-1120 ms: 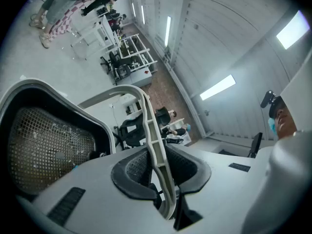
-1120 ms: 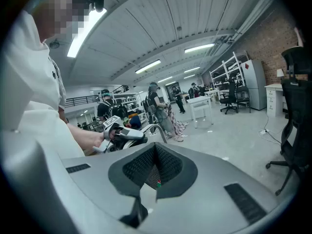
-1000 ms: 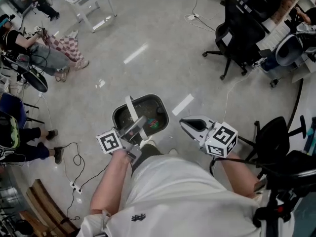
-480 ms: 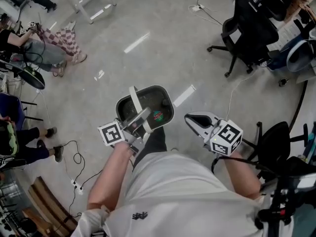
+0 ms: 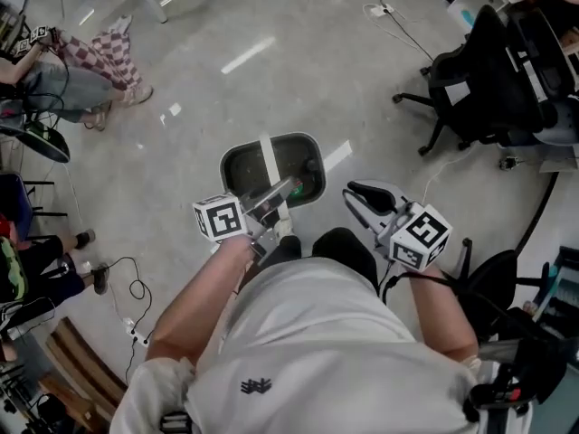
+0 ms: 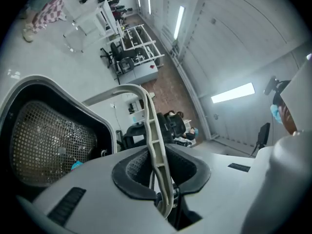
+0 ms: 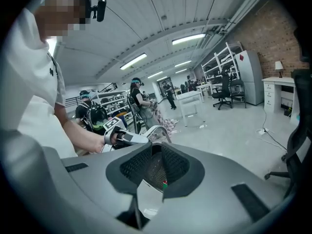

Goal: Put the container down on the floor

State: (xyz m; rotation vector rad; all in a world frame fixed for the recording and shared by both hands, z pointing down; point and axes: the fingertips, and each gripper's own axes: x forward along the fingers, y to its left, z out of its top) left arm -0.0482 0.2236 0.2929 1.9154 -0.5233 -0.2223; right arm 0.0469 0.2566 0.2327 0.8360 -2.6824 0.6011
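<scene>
The container [image 5: 230, 172] is a dark oval bin with a mesh lining [image 6: 48, 140] and a white strap handle [image 5: 269, 163]. It hangs over the grey floor in front of my legs. My left gripper [image 5: 282, 191] holds the handle [image 6: 152, 130] upright between its dark pads, and its jaws are closing on it. A small red-and-green item [image 5: 312, 182] lies inside the bin. To the right, my right gripper [image 5: 351, 191] hovers apart from the bin. In the right gripper view its pads [image 7: 153, 172] stand a narrow gap apart with nothing between them.
Black office chairs [image 5: 507, 89] stand at the right, and another chair base [image 5: 493, 278] is near my right arm. A seated person [image 5: 63, 80] is at the far left. Cables [image 5: 136, 287] trail over the floor at the left, and a power strip [image 5: 378, 10] lies far ahead.
The bin and both grippers have shifted right and slightly up in the head view as I move across the floor. The left gripper still holds the handle.
</scene>
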